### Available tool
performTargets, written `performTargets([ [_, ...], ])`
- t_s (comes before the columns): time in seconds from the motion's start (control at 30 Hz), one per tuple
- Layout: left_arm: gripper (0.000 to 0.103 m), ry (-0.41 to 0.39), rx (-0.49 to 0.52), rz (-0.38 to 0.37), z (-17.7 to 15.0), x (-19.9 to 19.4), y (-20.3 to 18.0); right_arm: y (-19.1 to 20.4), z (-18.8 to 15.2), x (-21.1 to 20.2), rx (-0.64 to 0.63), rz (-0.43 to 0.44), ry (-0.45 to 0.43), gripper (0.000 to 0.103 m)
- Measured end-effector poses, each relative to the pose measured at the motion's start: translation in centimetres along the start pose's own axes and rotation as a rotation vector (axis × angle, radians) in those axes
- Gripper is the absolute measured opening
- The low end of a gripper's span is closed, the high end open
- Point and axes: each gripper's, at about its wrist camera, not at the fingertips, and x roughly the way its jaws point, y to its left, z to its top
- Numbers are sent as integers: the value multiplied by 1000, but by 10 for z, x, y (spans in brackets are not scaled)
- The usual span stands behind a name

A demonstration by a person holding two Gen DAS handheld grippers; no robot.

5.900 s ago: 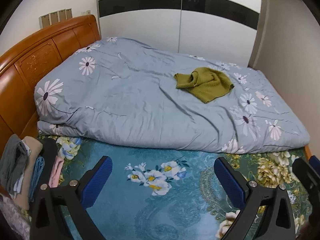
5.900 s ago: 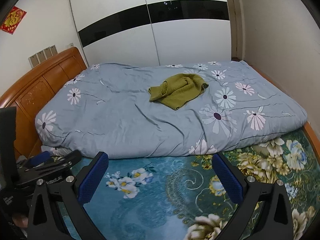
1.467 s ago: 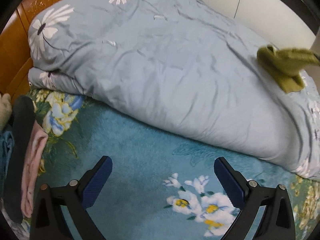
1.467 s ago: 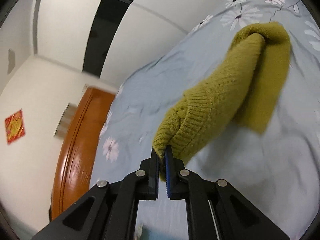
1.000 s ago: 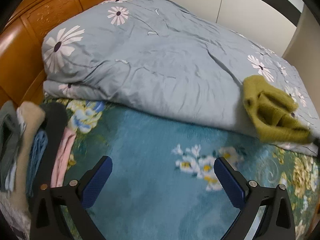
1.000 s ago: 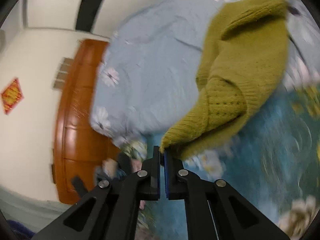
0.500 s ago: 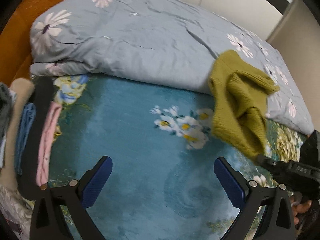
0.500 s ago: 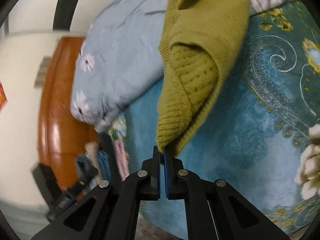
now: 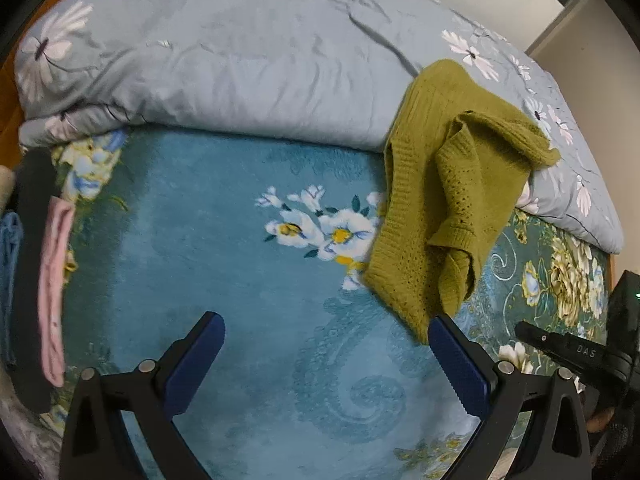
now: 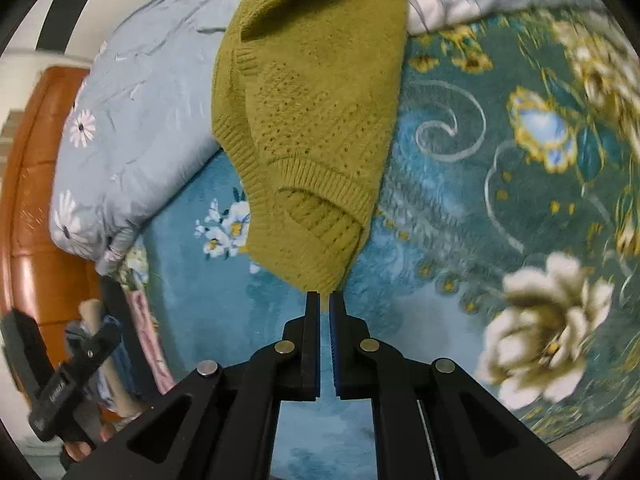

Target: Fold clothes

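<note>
Right gripper (image 10: 324, 296): found nearly closed, a narrow slit between the blue pads; sweater hem met the tips at 12 o'clock, but whether pinched between them could not be told.
Left gripper (image 9: 326, 354): found with jaws spread wide, nothing between them, poised above the bedspread.
Olive-green knit sweater (image 9: 444, 216): found bunched and creased, draped from the duvet edge down onto the bedspread; at 2 o'clock in the left wrist view, at 12 o'clock in the right wrist view (image 10: 316, 120). Lowest corner lay just beside the left gripper's right-hand pad. Ribbed cuff and openwork stitch noted.
Grey-blue daisy-print duvet (image 9: 248, 60): heaped across the far side of the bed, from 10 to 2 o'clock in the left wrist view; upper part of the sweater rested on its front edge.
Teal floral bedspread (image 9: 224, 264): flat beneath both grippers; white flower motif just left of the sweater.
Stacked garments (image 9: 54, 280): pink, black and blue pieces lined up at 9 o'clock in the left wrist view.
Wooden headboard (image 10: 32, 216): orange-brown, at 9 o'clock in the right wrist view, behind the duvet.
Image quality: right wrist view blurred toward 3 o'clock.
</note>
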Motion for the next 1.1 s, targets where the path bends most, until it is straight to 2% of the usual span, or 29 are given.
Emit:
performTargets([
  [0.07,103,19,-7,1,4,13,-1,12,15,10,-36,-35,-4,18],
  [0.1,103,24,-7,4,5,18,-2,19,24,16,-55,-49,-5,34],
  [0.13,102,27,-6,9,5,23,-4,27,33,22,-75,-63,-9,46],
  [0.23,102,40,-6,44,5,39,-5,56,59,43,-146,-108,-30,49],
  [0.33,102,57,-18,54,5,50,-2,83,86,69,-231,-197,-37,49],
  [0.47,102,80,-20,59,2,61,1,100,102,99,-300,-358,-19,49],
  [0.53,101,93,-24,49,1,66,0,96,106,109,-287,-391,3,49],
  [0.57,101,100,-24,44,0,69,0,90,106,111,-262,-392,14,47],
  [0.63,101,114,-24,35,-1,75,-2,72,105,107,-188,-367,16,21],
  [0.67,100,119,-24,30,-1,77,-3,63,104,102,-151,-356,10,18],
  [0.83,96,143,-35,-30,-2,89,-11,5,90,40,10,-250,-88,14],
  [0.9,94,155,-41,-62,-1,94,-16,-30,78,3,116,-237,-161,14],
  [0.97,93,171,-50,-90,-1,100,-21,-78,60,-22,284,-226,-202,14],
  [1.03,92,195,-65,-127,0,108,-26,-126,39,-27,453,-207,-201,14],
  [1.1,92,218,-84,-170,2,116,-31,-153,23,-17,565,-138,-189,14],
])
